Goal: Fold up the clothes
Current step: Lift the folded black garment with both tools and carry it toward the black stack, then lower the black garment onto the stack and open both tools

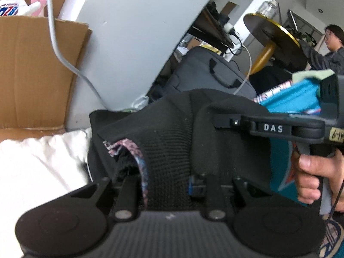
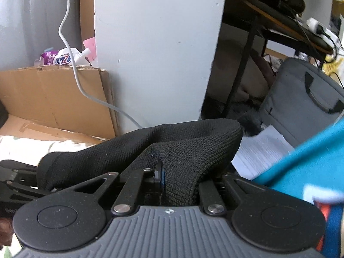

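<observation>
A black knit garment [image 1: 167, 133] with a patterned inner lining [image 1: 137, 150] hangs bunched between both grippers, lifted above the white bed sheet [image 1: 38, 161]. My left gripper [image 1: 167, 182] is shut on the garment's edge; its fingertips are buried in the cloth. The right gripper's body [image 1: 279, 128] shows at the right, held by a hand, also in the cloth. In the right wrist view my right gripper [image 2: 169, 182] is shut on a fold of the same black garment [image 2: 182, 146], which drapes over the fingers.
A cardboard box [image 1: 32, 68] stands at the left behind the bed, with a white cable [image 1: 64, 60] and a grey panel [image 1: 133, 32]. A grey bag [image 1: 206, 73] and teal clothing [image 1: 290, 99] lie to the right. A person [image 1: 331, 49] stands far right.
</observation>
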The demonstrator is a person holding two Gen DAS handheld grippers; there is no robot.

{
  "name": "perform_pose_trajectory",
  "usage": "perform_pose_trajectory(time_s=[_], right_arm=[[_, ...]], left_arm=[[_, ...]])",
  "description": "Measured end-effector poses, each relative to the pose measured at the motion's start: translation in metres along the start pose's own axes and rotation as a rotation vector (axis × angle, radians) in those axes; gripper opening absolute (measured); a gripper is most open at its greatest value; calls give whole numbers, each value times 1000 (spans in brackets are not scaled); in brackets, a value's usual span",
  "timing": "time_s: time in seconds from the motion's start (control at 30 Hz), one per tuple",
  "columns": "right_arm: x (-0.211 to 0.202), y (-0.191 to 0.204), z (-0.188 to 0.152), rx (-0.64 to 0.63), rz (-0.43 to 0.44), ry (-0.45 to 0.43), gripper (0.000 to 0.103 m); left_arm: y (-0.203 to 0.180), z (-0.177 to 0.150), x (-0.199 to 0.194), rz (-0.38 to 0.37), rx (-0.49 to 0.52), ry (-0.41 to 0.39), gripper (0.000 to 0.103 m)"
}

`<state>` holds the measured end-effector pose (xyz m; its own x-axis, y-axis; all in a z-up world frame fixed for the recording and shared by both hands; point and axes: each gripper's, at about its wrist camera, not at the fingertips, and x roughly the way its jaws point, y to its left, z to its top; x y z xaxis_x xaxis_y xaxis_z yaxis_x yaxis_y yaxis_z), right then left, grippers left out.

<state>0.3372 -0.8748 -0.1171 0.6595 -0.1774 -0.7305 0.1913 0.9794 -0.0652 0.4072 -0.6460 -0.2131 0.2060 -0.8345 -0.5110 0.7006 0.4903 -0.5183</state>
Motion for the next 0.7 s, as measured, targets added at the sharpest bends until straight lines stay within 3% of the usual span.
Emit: perform_pose_trajectory(time_s=[0.13,0.3,0.37,0.6,0.7], right_arm=[[23,-14,2,26,18,11,11],[70,-40,-9,124,6,189,36],[74,-43,-9,140,-9,223,52],[72,-52,-1,203,-8,264,67],[72,-57,9,252,5,254,78]], left_arm=[[11,4,7,17,5,-12,26],[36,-5,32,20,-77,68,30],[42,-8,33,14,-90,72,34],[54,0,20,2,-133,72,54],[61,7,18,3,-156,62,56]])
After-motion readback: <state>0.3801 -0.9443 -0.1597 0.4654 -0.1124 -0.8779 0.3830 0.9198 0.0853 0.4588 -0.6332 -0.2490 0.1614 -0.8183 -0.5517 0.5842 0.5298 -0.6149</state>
